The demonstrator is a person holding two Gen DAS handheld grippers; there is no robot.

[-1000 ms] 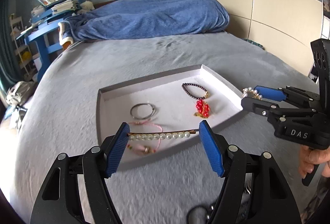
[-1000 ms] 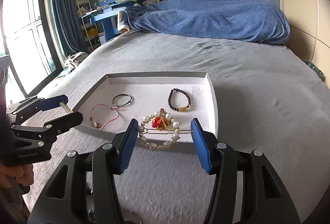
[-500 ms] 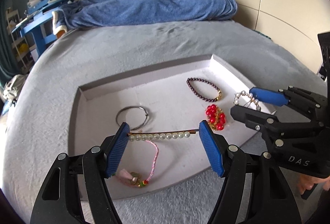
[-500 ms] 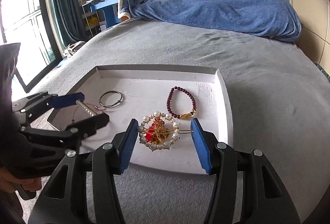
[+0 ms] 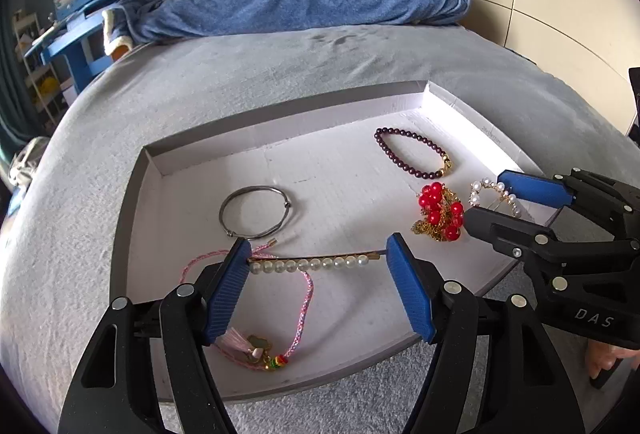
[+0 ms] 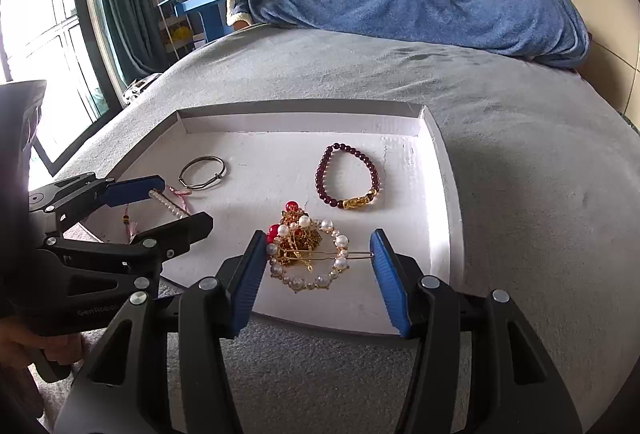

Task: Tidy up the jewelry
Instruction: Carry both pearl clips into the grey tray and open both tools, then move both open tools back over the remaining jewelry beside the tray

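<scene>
Blue-padded and spanning its ends, the left gripper (image 5: 318, 270) is pinching a straight pearl-lined gold hair pin (image 5: 312, 262) lengthwise over the near part of the shallow white cardboard tray (image 5: 280, 122). At three o'clock, the right gripper (image 6: 318, 266) is likewise pinching a round pearl-ringed gold clip (image 6: 310, 256) above a red-beaded gold chain cluster (image 5: 438, 212). Both pieces are looking light, stiff and slippery; end-to-end holds probably suit them. Farther, at twelve o'clock, a dark beaded bracelet (image 5: 412, 158) is lying.
</scene>
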